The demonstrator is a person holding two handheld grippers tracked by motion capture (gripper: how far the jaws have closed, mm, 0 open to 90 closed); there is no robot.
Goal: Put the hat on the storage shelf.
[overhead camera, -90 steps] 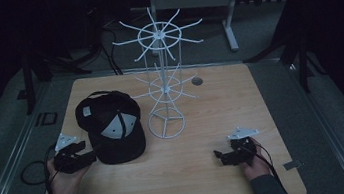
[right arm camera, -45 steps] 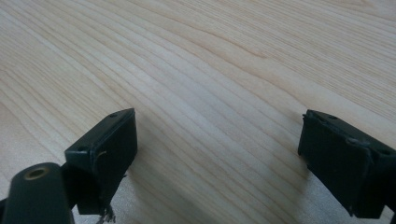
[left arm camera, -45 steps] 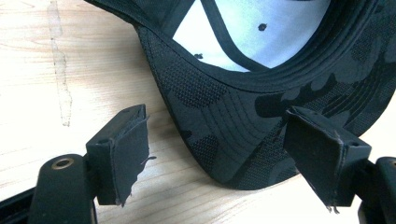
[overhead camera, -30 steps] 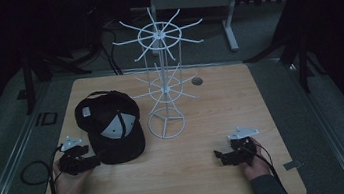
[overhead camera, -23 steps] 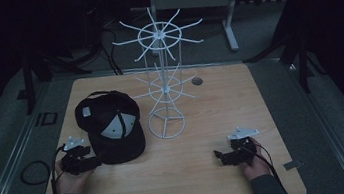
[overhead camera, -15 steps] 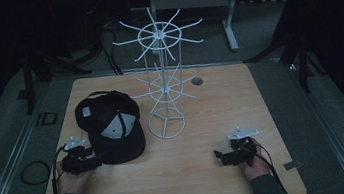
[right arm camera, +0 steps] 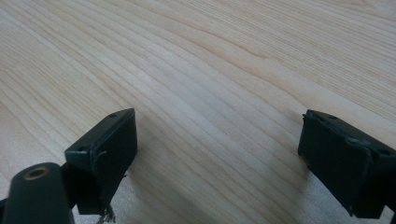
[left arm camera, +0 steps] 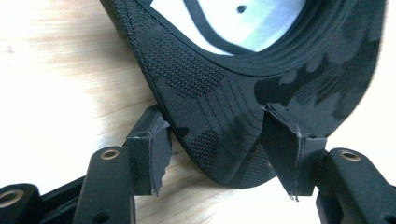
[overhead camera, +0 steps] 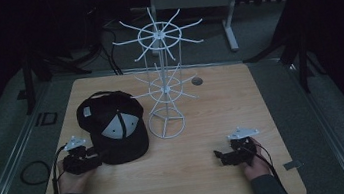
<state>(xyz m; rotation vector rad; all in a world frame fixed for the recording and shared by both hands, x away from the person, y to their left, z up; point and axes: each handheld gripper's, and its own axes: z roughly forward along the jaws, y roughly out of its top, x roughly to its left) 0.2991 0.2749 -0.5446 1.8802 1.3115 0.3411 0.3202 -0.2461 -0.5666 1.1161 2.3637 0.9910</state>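
Cap [overhead camera: 113,127], black with a white panel, lies at nine o'clock on the table [overhead camera: 260,95], beside the white wire rack [overhead camera: 163,85]. At seven o'clock, the left gripper [overhead camera: 89,157] lies low, its jaws closing on the brim but not yet pinching; earlier they stood wider. At five o'clock the right gripper [overhead camera: 220,157] rests unmoved, jaws spread.

A white wire display rack [overhead camera: 163,80] is seen standing upright near the middle of a light wooden counter [overhead camera: 223,115], its prongs fanned out in two tiers. A small dark round fitting [overhead camera: 196,81] is set into the counter just beyond the rack. A grey metal frame [overhead camera: 197,0] is visible on the dim floor behind.
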